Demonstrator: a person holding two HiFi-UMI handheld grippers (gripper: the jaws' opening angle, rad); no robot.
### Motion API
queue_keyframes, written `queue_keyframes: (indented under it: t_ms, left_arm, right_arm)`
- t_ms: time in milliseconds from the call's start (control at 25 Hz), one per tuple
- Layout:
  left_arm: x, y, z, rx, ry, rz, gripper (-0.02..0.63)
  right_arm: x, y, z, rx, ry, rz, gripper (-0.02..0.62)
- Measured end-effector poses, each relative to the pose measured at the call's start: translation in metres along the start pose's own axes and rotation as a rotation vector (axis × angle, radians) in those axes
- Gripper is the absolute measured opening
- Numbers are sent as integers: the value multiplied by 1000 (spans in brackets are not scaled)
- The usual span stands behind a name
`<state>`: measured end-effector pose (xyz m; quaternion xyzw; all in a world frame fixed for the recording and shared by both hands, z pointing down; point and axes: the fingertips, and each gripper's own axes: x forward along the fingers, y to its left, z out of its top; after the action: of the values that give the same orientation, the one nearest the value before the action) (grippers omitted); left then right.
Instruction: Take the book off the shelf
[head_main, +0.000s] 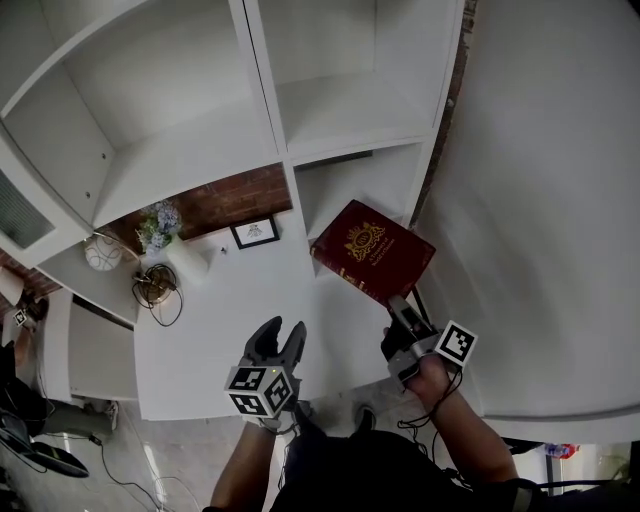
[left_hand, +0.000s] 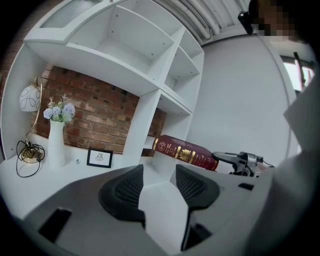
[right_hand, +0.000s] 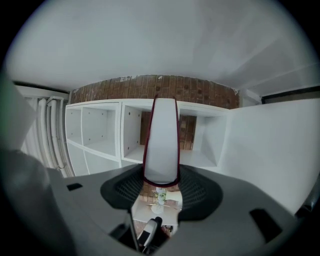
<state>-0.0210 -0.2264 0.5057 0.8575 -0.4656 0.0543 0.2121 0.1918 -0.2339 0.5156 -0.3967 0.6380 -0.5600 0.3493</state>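
A dark red book (head_main: 372, 249) with gold print on its cover is held out in front of the white shelf unit (head_main: 270, 110), clear of its compartments. My right gripper (head_main: 402, 318) is shut on the book's near end; in the right gripper view the book's white page edge (right_hand: 161, 145) rises between the two pads. From the left gripper view the book (left_hand: 184, 151) shows by its gold-lettered spine, to the right of the shelf's upright. My left gripper (head_main: 278, 343) hangs over the white counter (head_main: 230, 330), open, with nothing between its fingers.
On the counter at the left stand a white vase of flowers (head_main: 170, 245), a small framed picture (head_main: 255, 232), a coil of wire (head_main: 155, 288) and a round white lamp (head_main: 102, 252). Brick wall (left_hand: 95, 115) backs the lower shelf. A plain white wall (head_main: 550, 200) is at the right.
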Motion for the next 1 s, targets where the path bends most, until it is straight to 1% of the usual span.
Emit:
queue_keyframes:
  t_ms: [160,480,720,1000]
  left_arm:
    - [-6,-9,-3,-14,-25,26,201]
    - [-25,-10,-8,-34,-69,104,201]
    - [-48,-2,-16,-50,-82,167,201]
    - [-85,25,-20,-70,-101,254,201]
  right_arm:
    - [-12,-3,-5,-10,51,2,212]
    - [-24,-9,-33,-24,186,22,212]
    - [-13,-9,-58,-15,268,32,212]
    - [11,-7,-89,-11,340,42,212]
